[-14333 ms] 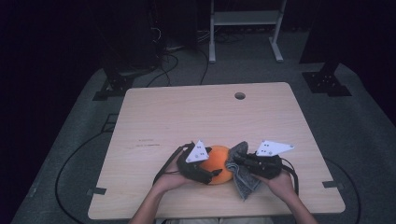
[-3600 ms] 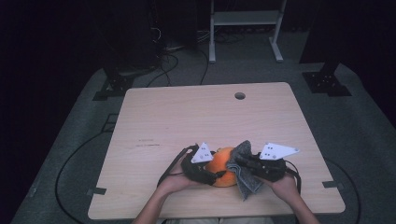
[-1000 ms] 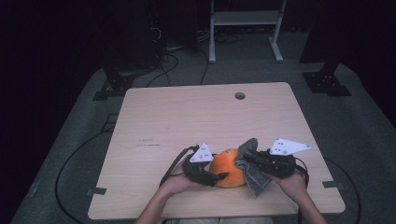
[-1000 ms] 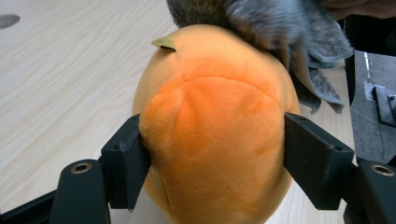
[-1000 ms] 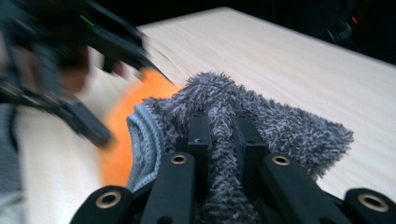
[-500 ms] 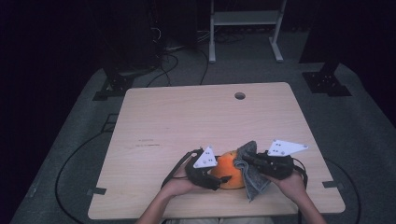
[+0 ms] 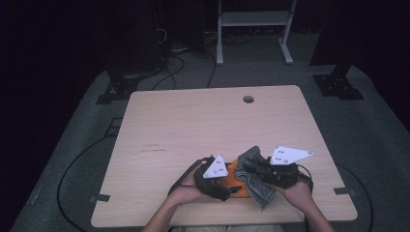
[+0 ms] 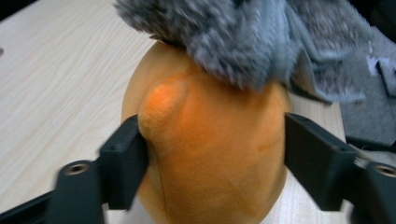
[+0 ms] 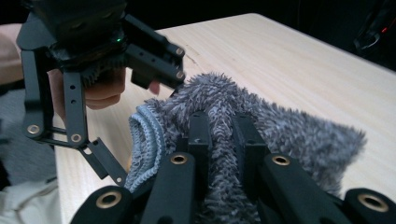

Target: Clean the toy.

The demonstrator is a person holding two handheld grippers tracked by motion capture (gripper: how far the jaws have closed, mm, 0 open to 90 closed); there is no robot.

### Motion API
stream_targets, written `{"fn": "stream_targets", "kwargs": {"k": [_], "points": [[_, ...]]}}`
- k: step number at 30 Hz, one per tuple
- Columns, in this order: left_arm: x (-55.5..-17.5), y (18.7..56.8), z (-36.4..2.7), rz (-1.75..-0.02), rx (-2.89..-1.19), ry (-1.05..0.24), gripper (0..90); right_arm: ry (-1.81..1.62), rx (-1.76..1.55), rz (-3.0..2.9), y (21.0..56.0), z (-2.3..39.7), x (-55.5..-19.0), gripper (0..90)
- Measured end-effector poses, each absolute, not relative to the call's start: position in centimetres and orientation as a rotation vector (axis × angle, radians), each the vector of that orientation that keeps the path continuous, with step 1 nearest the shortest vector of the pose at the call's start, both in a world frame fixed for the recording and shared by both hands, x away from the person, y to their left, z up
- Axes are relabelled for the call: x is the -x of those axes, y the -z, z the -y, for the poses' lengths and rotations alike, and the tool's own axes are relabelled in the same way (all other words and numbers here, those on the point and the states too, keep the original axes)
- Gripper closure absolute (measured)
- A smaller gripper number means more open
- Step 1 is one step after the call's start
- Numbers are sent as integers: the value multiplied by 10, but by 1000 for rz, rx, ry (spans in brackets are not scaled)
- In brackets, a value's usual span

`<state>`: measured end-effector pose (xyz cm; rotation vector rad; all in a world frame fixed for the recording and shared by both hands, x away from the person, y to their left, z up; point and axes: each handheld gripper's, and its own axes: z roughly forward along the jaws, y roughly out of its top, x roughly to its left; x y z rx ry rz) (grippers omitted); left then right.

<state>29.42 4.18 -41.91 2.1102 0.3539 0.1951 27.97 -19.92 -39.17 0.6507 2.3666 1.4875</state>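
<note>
Near your edge of the wooden table (image 7: 193, 125), the orange plush (image 8: 215, 154) sits between your left gripper's (image 7: 215, 176) just-widened jaws; your right gripper (image 7: 270, 171), clamping the grey cloth (image 9: 280, 126), drapes it over the plush's far end.

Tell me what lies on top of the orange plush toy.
A fluffy grey cloth drapes over the top of the orange plush toy. The cloth hides the toy's top, so what is there cannot be seen.

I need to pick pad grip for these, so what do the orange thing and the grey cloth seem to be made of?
Orange toy: apparently soft plush, matte short-nap fabric with a visible seam and a rounded stuffed bump. Grey cloth: apparently fluffy microfibre or chenille, long shaggy pile, with a smoother blue-grey stitched hem. The fibre itself cannot be told.
</note>
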Motion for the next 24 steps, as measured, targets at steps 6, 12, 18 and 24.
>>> {"fn": "stream_targets", "kwargs": {"k": [6, 12, 18, 24], "points": [[-294, 421, -42, -339, -2121, -214, 269, -1475, -643, -2365, 394, 201, -280, 793], [-292, 423, -43, -310, -2114, -216, 282, -1469, -791, -2347, 404, 228, -295, 793], [-285, 422, -39, -205, -2129, -250, 289, -1499, -737, -2335, 392, 222, -287, 794], [-278, 421, -39, -94, -2184, -288, 292, -1477, -602, -2378, 383, 195, -274, 794]]}}
